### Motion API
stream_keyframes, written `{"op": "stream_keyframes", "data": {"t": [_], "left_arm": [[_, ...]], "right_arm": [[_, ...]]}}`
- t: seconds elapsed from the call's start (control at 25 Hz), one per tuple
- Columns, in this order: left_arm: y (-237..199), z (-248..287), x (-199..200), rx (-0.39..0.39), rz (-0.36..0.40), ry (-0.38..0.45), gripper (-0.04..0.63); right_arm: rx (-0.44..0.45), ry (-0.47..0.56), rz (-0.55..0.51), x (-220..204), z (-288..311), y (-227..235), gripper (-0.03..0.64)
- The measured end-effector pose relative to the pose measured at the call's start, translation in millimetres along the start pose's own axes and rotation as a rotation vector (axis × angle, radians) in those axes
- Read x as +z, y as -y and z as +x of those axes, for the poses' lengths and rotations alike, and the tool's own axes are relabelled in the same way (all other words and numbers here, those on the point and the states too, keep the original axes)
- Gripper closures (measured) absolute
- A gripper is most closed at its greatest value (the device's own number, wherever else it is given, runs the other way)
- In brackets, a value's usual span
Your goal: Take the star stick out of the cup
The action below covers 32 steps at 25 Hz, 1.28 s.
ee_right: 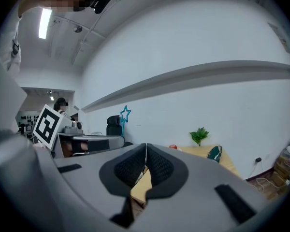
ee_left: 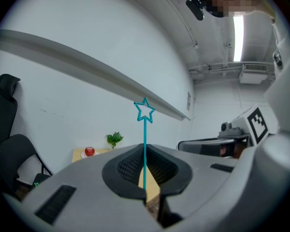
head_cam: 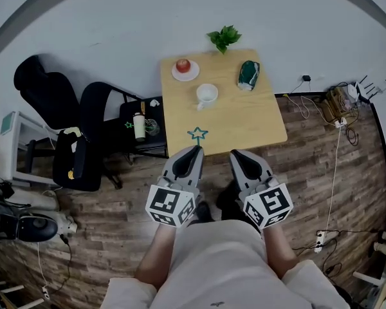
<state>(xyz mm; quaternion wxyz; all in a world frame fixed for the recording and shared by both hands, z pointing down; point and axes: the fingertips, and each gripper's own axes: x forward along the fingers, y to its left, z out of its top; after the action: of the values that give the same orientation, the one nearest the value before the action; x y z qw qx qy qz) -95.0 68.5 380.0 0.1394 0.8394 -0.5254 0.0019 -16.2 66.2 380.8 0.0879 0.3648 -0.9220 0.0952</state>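
- Your left hand-held gripper point(head_cam: 195, 150) is clenched on the star stick point(ee_left: 145, 129), upright, clear of the cup point(head_cam: 206, 94), nearer you;
- Your right hand-held gripper point(head_cam: 236, 154) is clenched on nothing, also nearer you than the cup

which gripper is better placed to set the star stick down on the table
Left. The left gripper is shut on the star stick, holding it clear of the cup. The right gripper is shut and empty, so it would probably need a handover.
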Motion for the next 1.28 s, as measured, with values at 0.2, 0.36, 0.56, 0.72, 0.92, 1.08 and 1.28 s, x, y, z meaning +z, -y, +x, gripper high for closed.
{"op": "stream_keyframes", "data": {"t": [0.2,0.36,0.56,0.72,0.92,1.08,1.28], "left_arm": [[12,-3,2,-0.014,0.017,0.01,0.578],[4,0,3,-0.016,0.021,0.006,0.578],[10,2,2,-0.015,0.022,0.006,0.578],[1,0,5,-0.016,0.023,0.006,0.578],[13,5,2,-0.017,0.03,0.004,0.578],[30,9,1,-0.022,0.036,0.0,0.578],[33,11,0,-0.025,0.033,-0.002,0.578]], "right_arm": [[-0.007,0.01,-0.006,3,-11,-2,0.617],[-0.011,0.011,-0.013,7,-1,-3,0.617],[-0.014,0.017,-0.014,10,-8,2,0.617],[-0.018,0.018,-0.012,12,1,0,0.617],[-0.019,0.025,-0.011,8,-11,9,0.617],[-0.026,0.026,-0.011,7,-25,19,0.617],[-0.029,0.023,-0.018,6,-29,21,0.617]]}}
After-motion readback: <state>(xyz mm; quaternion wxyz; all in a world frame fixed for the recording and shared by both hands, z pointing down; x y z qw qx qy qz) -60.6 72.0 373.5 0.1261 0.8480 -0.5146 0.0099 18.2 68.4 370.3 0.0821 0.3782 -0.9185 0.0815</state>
